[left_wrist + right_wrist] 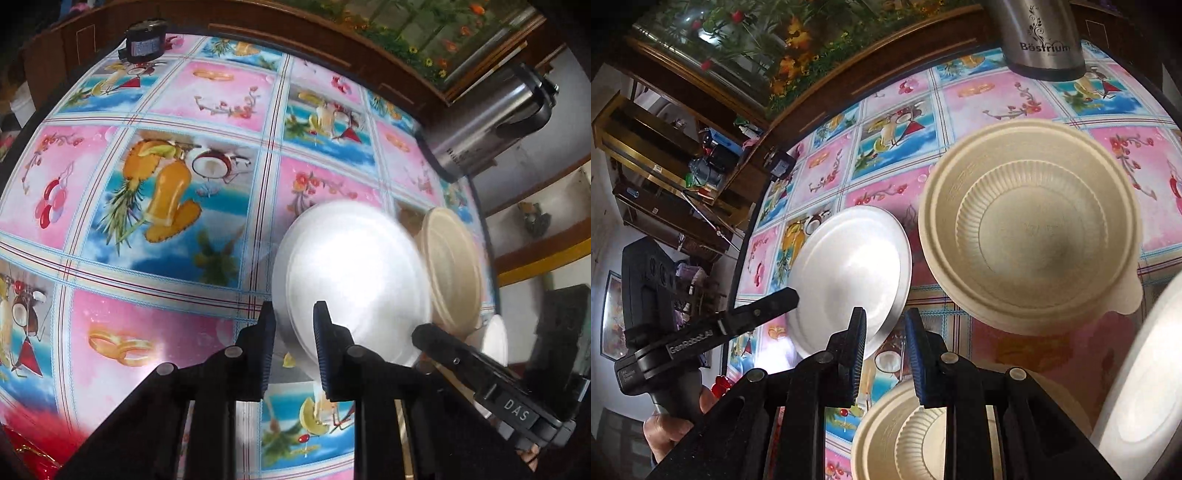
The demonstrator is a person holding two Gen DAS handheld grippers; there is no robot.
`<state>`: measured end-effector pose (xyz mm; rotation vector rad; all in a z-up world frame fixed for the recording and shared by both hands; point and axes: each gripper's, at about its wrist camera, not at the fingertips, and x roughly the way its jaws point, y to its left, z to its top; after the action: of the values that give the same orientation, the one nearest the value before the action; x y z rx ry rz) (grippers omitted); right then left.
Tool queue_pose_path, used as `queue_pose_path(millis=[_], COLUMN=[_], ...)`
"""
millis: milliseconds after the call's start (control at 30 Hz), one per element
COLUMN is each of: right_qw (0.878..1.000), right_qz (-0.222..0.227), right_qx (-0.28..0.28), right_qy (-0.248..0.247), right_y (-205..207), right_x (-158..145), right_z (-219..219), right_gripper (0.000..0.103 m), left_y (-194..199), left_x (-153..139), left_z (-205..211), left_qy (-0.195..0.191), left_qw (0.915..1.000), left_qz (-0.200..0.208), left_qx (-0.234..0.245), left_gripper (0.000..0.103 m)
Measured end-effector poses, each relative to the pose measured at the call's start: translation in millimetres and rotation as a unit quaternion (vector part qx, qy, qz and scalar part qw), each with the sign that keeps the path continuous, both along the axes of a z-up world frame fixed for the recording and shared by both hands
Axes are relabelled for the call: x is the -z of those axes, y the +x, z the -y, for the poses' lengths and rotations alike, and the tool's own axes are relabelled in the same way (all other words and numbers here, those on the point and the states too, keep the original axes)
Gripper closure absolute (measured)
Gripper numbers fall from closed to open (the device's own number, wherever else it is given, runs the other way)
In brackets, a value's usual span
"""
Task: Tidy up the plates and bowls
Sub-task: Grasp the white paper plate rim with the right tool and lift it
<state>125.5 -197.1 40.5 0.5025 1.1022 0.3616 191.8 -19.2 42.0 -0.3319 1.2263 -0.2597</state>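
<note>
My left gripper (294, 317) is shut on the near rim of a white plate (354, 273) and holds it tilted above the table. The same plate (849, 273) shows in the right wrist view with the left gripper's finger (768, 306) on its left edge. A beige ribbed bowl (1030, 229) sits just right of the plate; it shows edge-on in the left wrist view (452, 266). My right gripper (885, 321) is open and empty, its jaws a small gap apart above a second beige bowl (905, 435). Another white plate (1145, 376) lies at the right edge.
The table has a pink and blue fruit-print cloth (166, 206). A steel thermos jug (1039, 37) stands at the far edge. A small black device (144, 40) sits at the far corner. A dark wooden cabinet (713, 122) stands behind the table.
</note>
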Motion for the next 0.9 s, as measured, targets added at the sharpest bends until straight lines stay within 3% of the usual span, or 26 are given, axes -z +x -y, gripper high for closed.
queue_pose_path(millis=[67,300,533,700,900], right_qw=[1.0,0.999,0.994,0.992,0.994], right_qz=[0.002,0.046,0.097,0.101,0.054], right_qx=[0.001,-0.014,-0.053,-0.081,-0.095], right_qy=[-0.005,-0.008,-0.003,-0.009,-0.001], right_y=[0,-37,-123,-204,-269], right_x=[1,-26,-54,-45,-1], right_z=[-3,-4,-9,-5,4], right_gripper=[0.084,0.084,0.084,0.084,0.084], left_y=[-5,-58,-159,-239,-283], left_x=[-2,-37,-63,-44,-7], left_z=[4,1,-2,8,21], left_qy=[0.006,0.013,0.02,0.021,0.032], left_qw=[1.0,0.9979,0.9922,0.9889,0.9852], left_qz=[0.004,0.058,0.108,0.097,0.072], left_qx=[0.003,0.025,0.059,0.11,0.152], left_gripper=[0.087,0.087,0.087,0.085,0.082])
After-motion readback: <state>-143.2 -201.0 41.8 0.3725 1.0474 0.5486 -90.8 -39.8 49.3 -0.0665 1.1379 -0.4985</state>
